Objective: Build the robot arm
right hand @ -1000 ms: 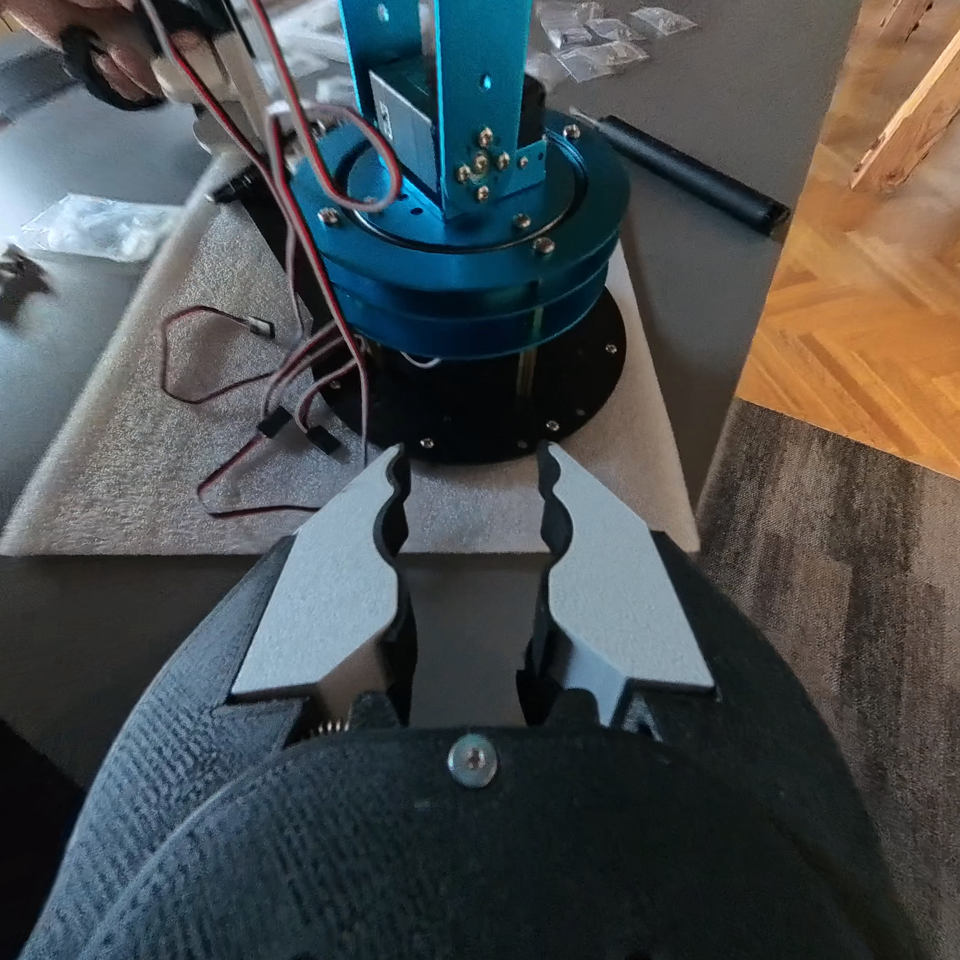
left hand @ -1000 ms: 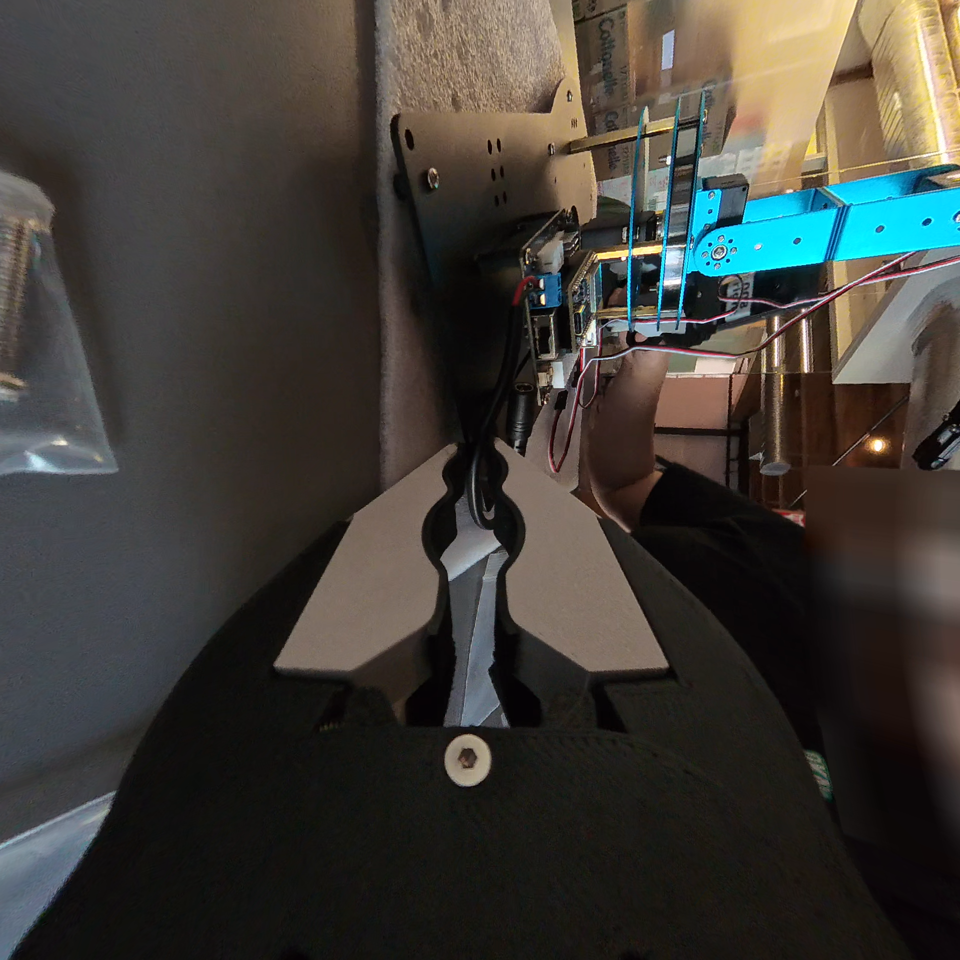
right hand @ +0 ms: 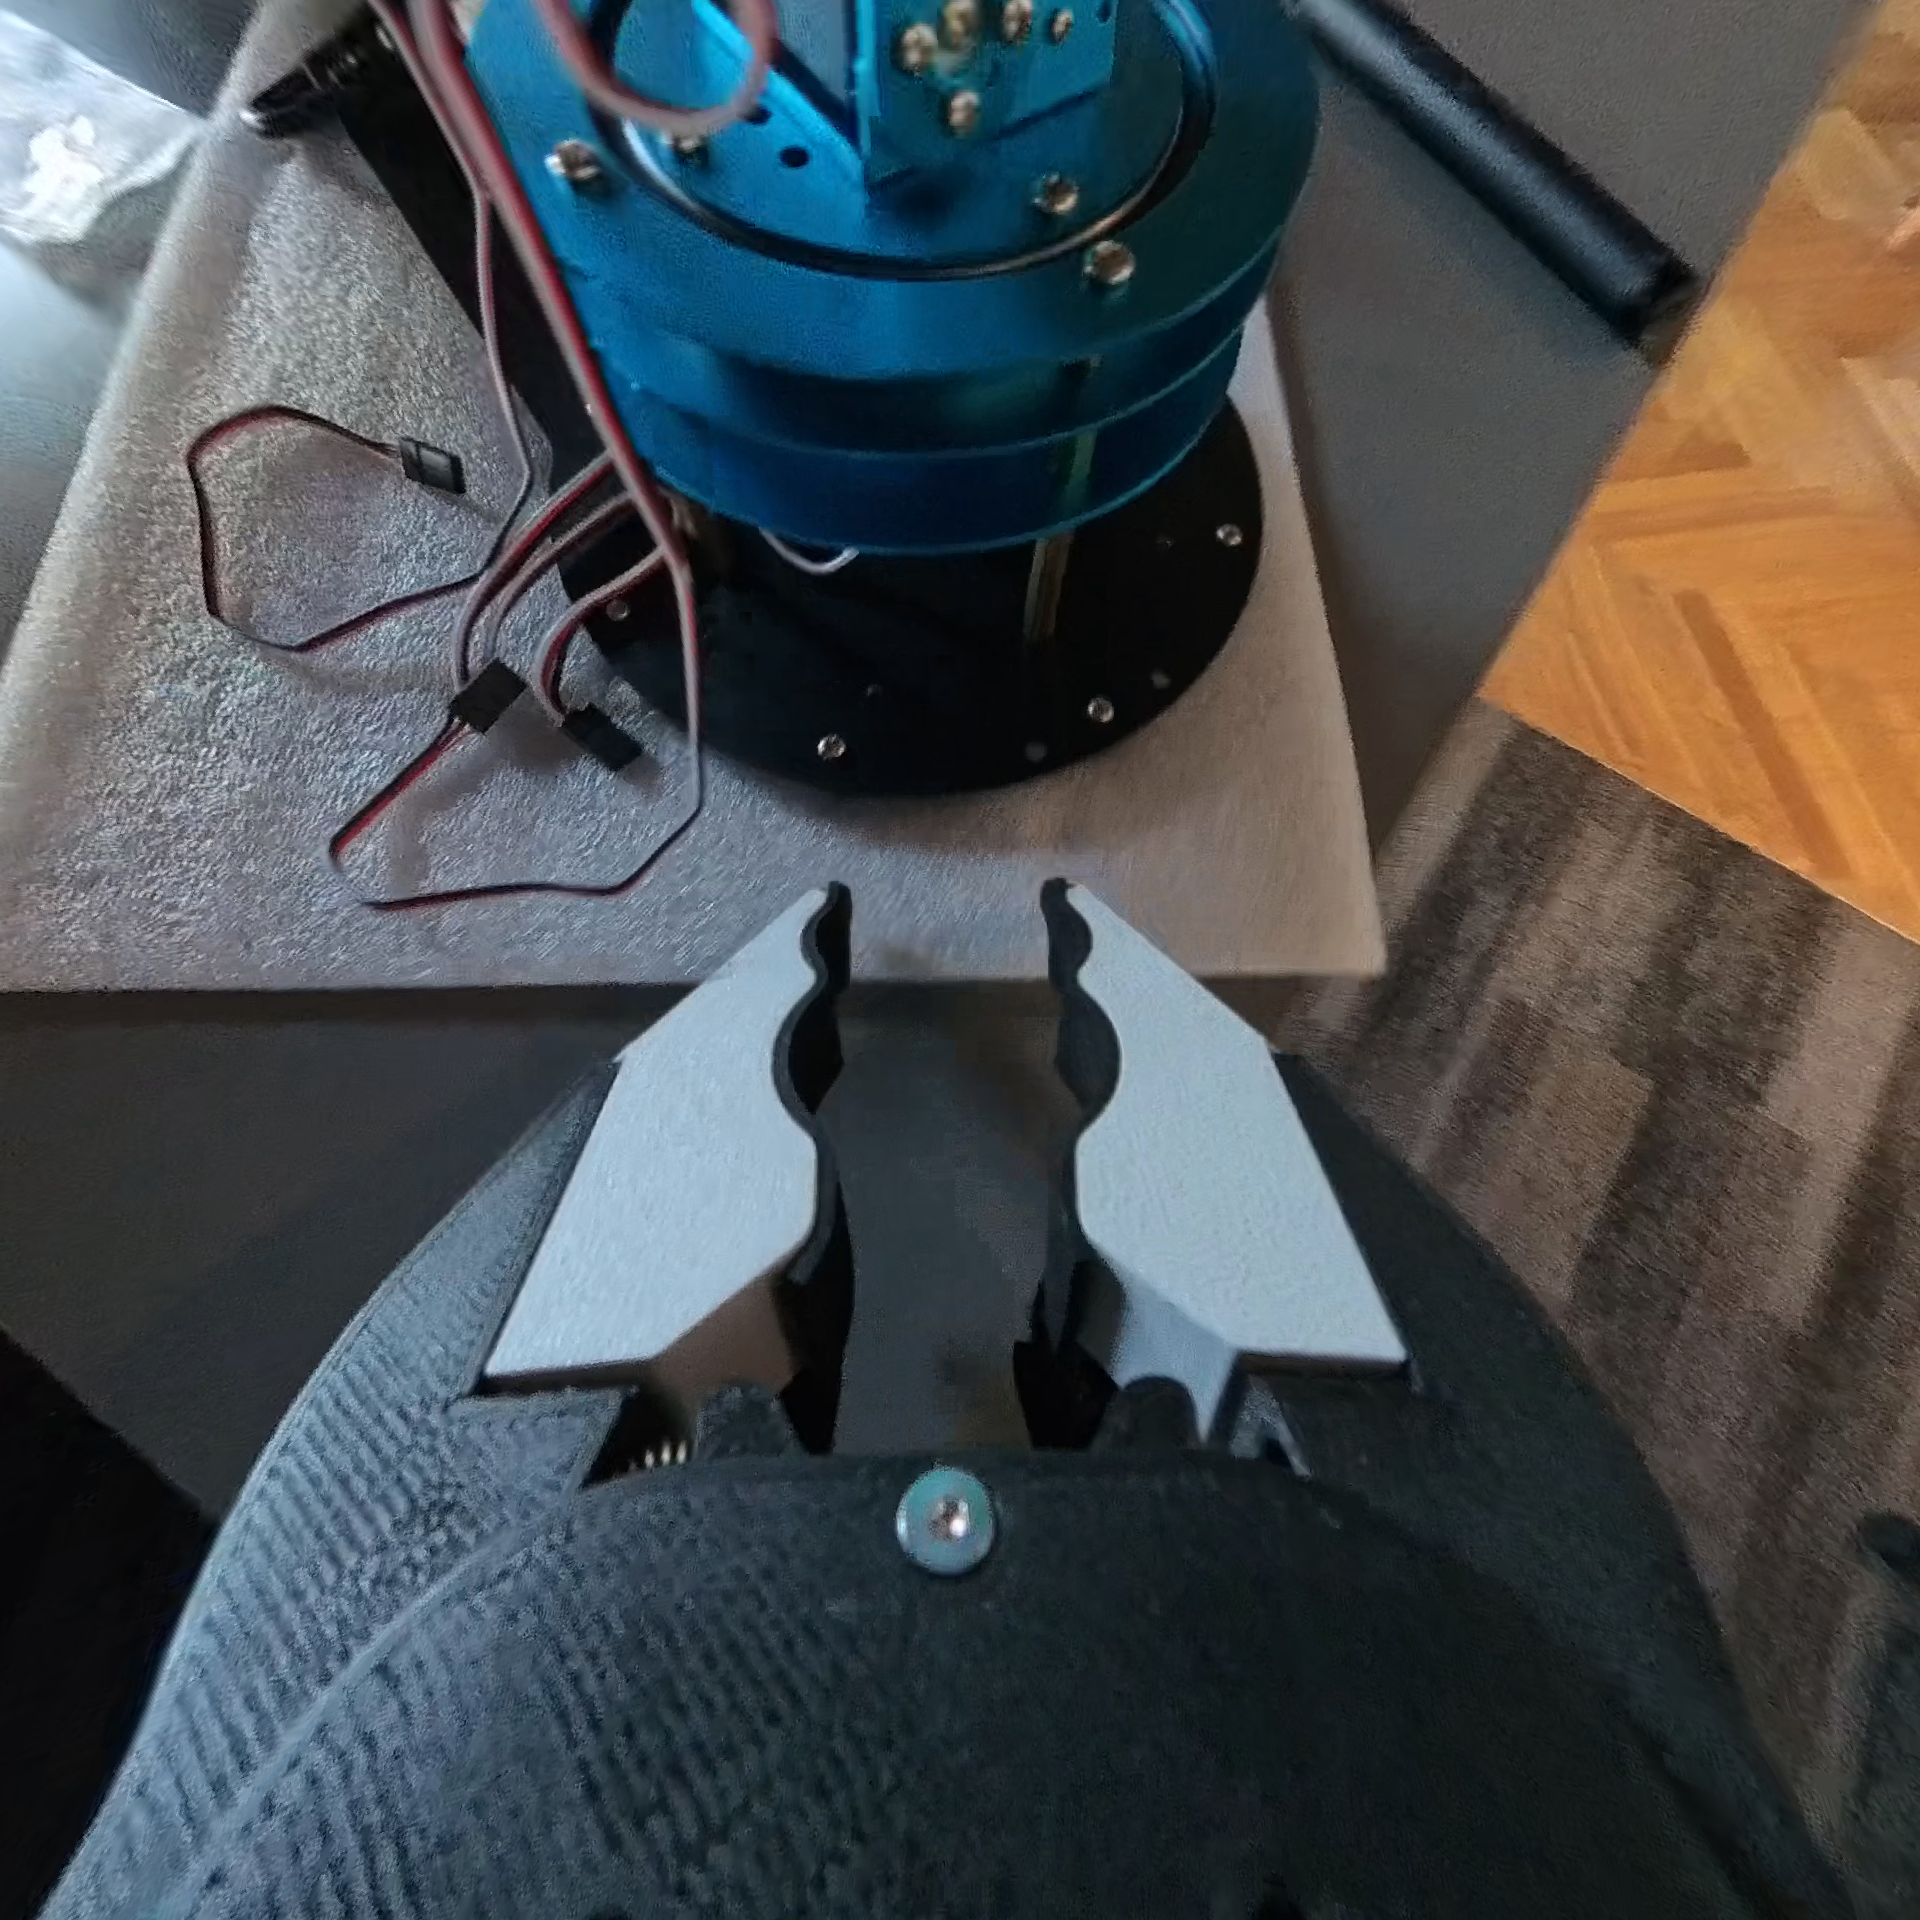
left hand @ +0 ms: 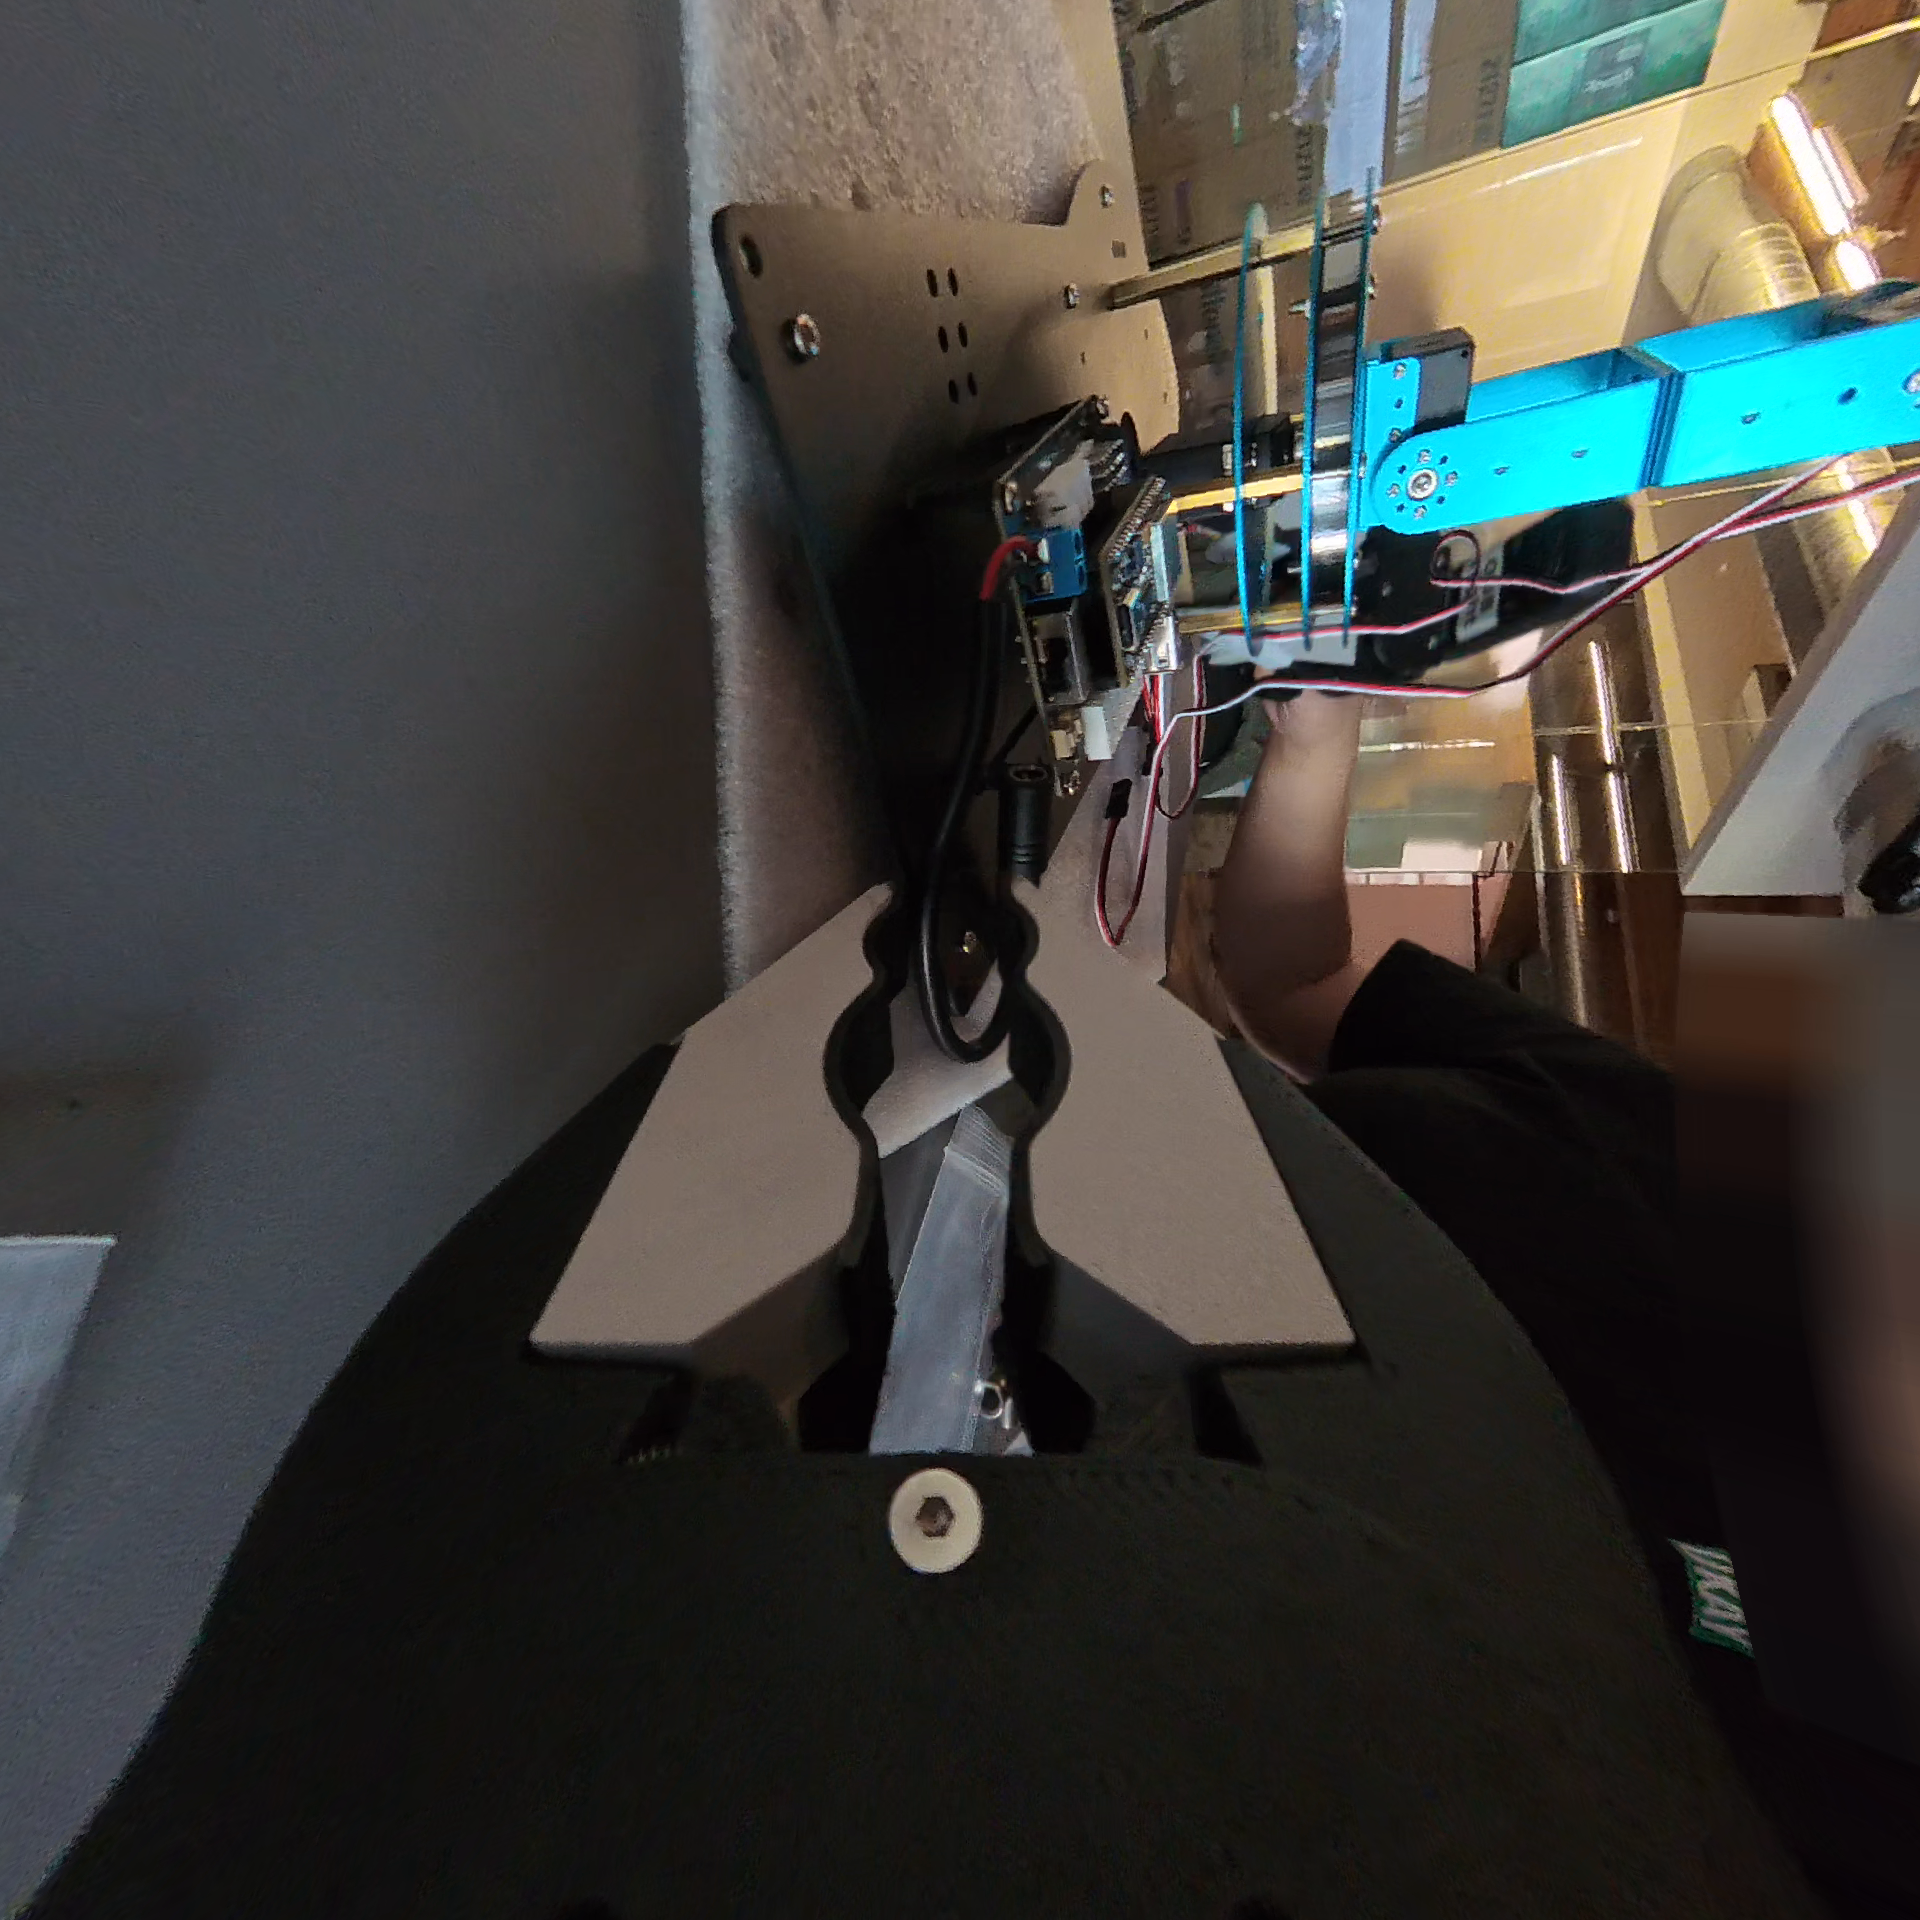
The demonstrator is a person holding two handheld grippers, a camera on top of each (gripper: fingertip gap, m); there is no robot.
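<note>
My left gripper [left hand: 956,909] is closed loosely on a loop of black power cable [left hand: 961,1044]. The cable runs up to a circuit board [left hand: 1049,582] on a black base plate [left hand: 904,312]; its barrel plug [left hand: 1023,821] hangs just past my fingertips. A blue metal arm [left hand: 1662,416] stands on blue round discs [left hand: 1309,416]. My right gripper [right hand: 943,899] is open and empty over the near edge of a grey foam mat [right hand: 208,790]. It is just short of the round black plate [right hand: 1039,675] under the blue turntable [right hand: 883,343].
A person's forearm [left hand: 1288,883] reaches under the blue discs. Loose servo wires with black connectors [right hand: 483,712] lie on the mat to the left. A clear bag [left hand: 945,1247] shows under my left fingers. A black cylinder [right hand: 1507,177] lies at back right. Wood floor [right hand: 1714,520] and rug [right hand: 1662,1143] are on the right. One gripper's finger ends stand about 30 centimeters off the other's.
My right gripper has moved closer to the blue turntable and its jaws are wider. My left jaws have eased apart slightly around the cable loop, and that view has shifted a little.
</note>
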